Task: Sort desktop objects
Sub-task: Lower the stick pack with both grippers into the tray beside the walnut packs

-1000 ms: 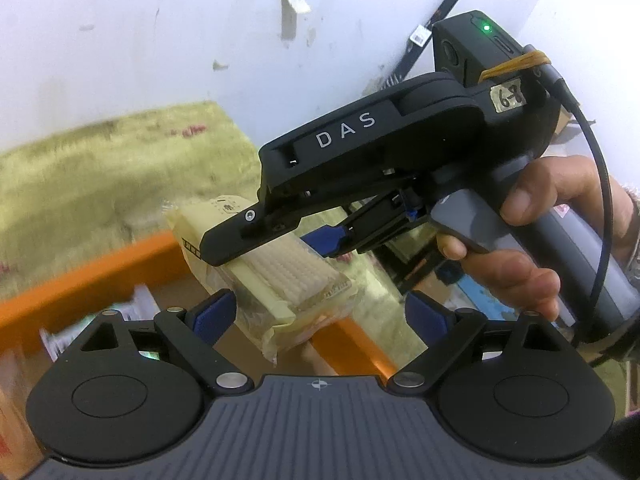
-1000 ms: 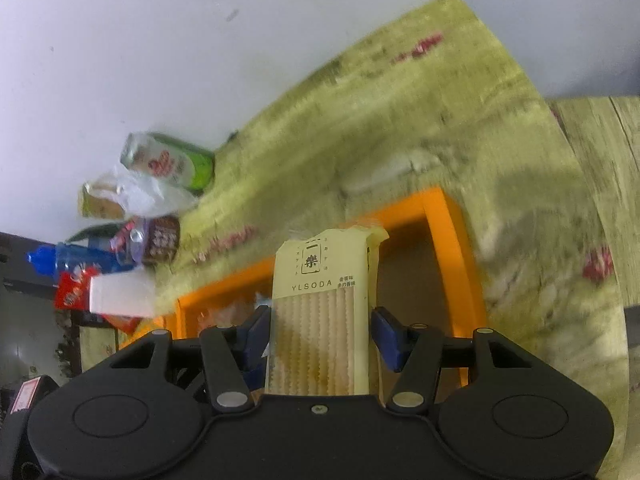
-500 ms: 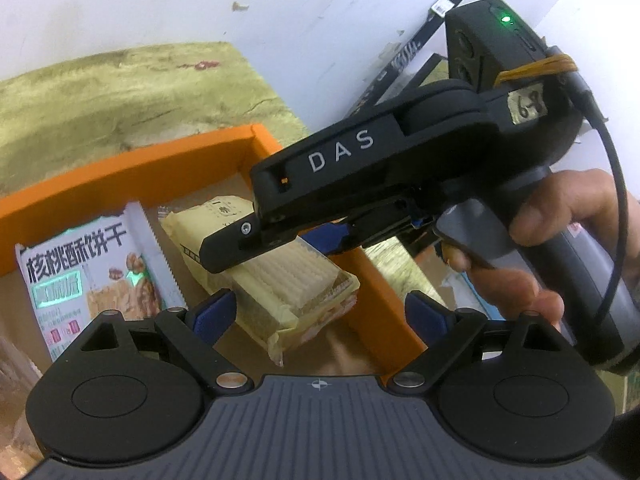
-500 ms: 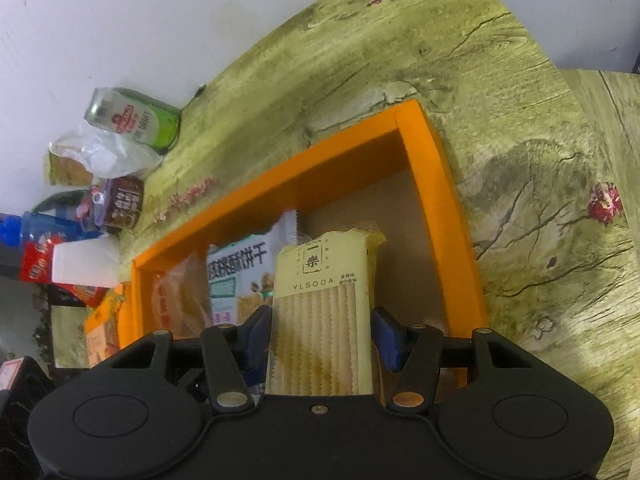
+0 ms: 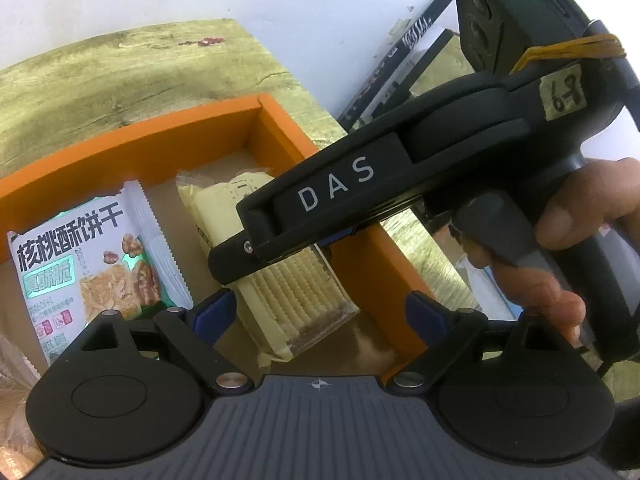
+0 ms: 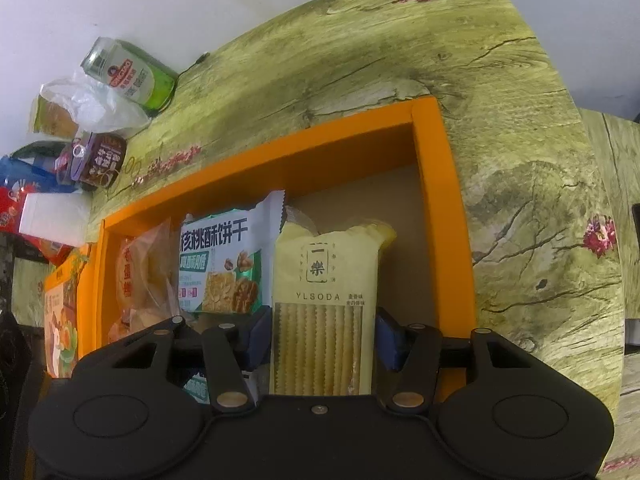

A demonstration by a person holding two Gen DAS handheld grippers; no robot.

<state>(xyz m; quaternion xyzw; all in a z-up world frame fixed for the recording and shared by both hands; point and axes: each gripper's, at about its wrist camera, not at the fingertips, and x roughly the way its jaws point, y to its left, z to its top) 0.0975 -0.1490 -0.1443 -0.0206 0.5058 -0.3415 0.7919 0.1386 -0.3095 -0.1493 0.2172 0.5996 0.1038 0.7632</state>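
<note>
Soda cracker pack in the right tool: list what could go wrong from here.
1. The soda cracker pack is pinched by the right tool low in the orange box; squeezing harder could crack the biscuits.
2. It sits close beside the walnut biscuit pack; releasing it tilted may drop it onto that pack.
3. The open left tool hovers close and could bump it.

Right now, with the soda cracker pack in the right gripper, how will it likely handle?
The cracker pack probably stays fairly stiff: stacked crackers fill its clear window. They look brittle, so a harder squeeze from the right gripper might crack them. The crimped film end looks floppy and glossy, perhaps slippery.
</note>
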